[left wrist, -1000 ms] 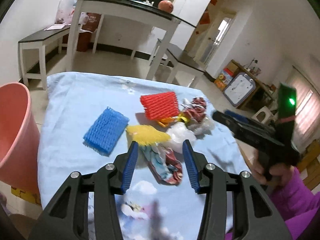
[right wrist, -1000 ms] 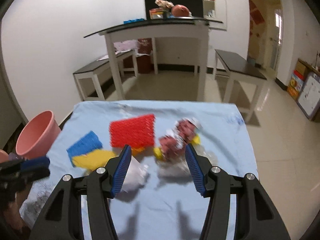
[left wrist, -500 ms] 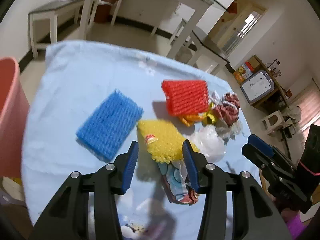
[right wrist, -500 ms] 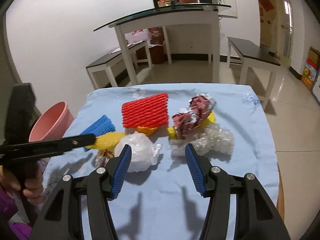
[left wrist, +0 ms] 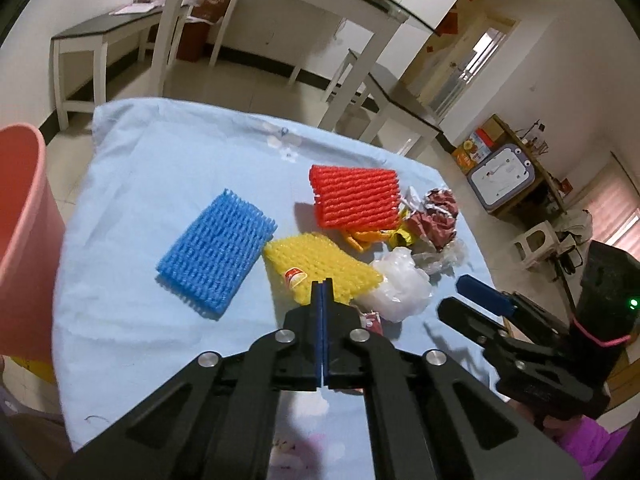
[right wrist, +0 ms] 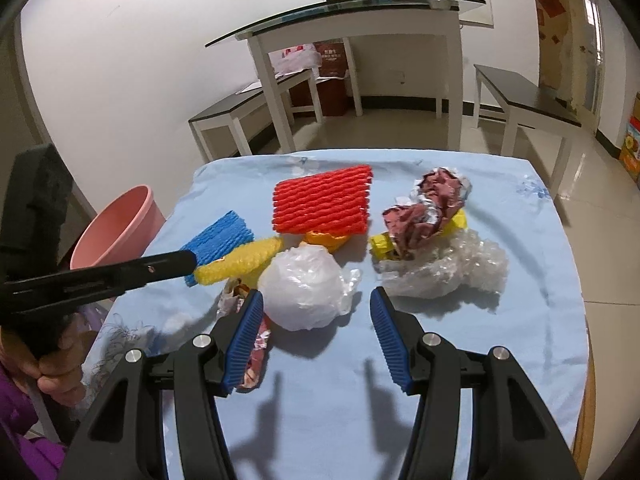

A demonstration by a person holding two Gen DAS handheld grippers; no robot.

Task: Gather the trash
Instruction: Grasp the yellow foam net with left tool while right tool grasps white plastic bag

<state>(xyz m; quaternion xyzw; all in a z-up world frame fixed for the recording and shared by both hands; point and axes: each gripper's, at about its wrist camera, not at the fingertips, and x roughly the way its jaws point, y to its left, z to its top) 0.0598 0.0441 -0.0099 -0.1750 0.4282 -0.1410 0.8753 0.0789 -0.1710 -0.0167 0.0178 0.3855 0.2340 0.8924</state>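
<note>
Since the earlier frames the left gripper [left wrist: 322, 286] has snapped its blue pads together, and both hands have come in lower over the trash. Its jaws now meet flat against each other at the near edge of the yellow foam net [left wrist: 318, 266]; the right wrist view shows its tips touching that net's end, but whether any foam is actually pinched I cannot tell.

The right gripper [right wrist: 316, 312] hangs with its jaws well apart, nothing between the pads. A white plastic bag ball [right wrist: 306, 286] sits just beyond them, partly framed by the fingers, untouched. A crumpled printed wrapper [right wrist: 256, 344] lies under its left finger.

On the blue cloth [left wrist: 160, 168] covering the table, the blue foam net [left wrist: 218, 250] lies toward the left edge, just beside the yellow one. The red foam net [left wrist: 356, 196] sits near the middle, over an orange scrap [right wrist: 324, 238]. Toward the right edge are a crumpled foil wrapper [right wrist: 430, 208] and clear bubble wrap [right wrist: 448, 270]. A pink bin [right wrist: 120, 224] stands off the table's left edge.
</note>
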